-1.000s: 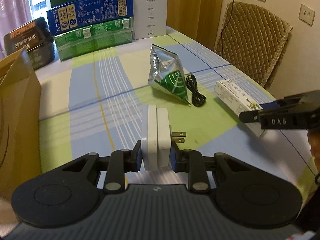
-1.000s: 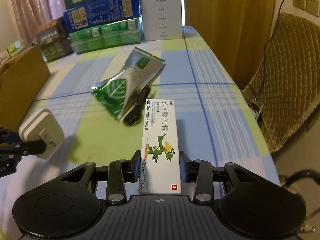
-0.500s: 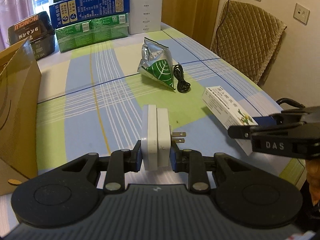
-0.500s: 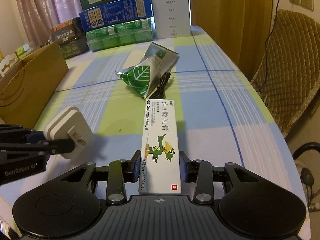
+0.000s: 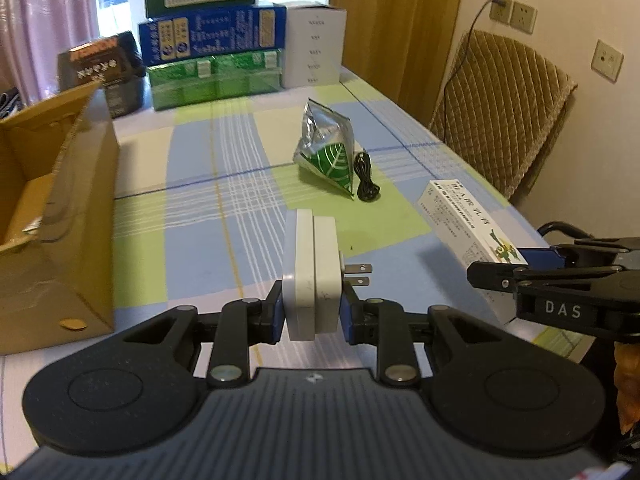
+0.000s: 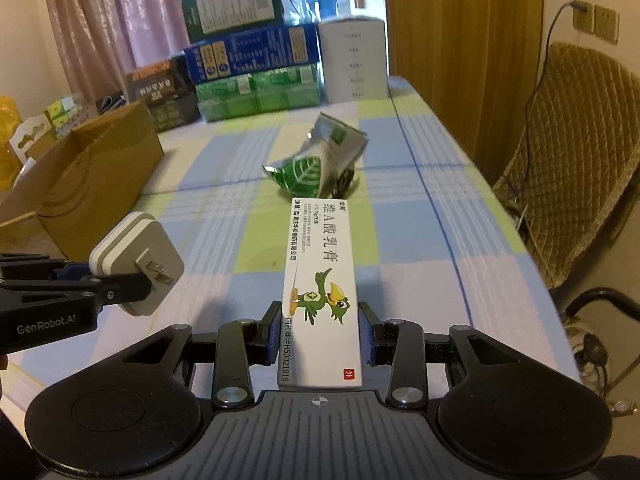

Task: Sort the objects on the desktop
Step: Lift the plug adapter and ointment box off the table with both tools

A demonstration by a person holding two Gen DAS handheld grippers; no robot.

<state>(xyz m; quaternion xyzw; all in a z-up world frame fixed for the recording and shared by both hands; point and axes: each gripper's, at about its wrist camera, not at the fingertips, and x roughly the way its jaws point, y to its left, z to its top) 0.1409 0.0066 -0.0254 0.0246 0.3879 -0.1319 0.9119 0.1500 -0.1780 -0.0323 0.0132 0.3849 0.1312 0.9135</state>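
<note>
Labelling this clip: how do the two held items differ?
The white plug adapter is squat and blocky with two metal prongs; the ointment box is long, flat and printed with a green bird. The left gripper holds the adapter, the right gripper the box. Both are white and clamped above the table.

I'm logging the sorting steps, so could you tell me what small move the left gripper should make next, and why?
Probably carry the left gripper leftward toward the open cardboard box. It is shut on the white plug adapter, held clear above the tablecloth, and the box stands open on that side. The right gripper, shut on the ointment box, is close by, so moving left also separates them.
</note>
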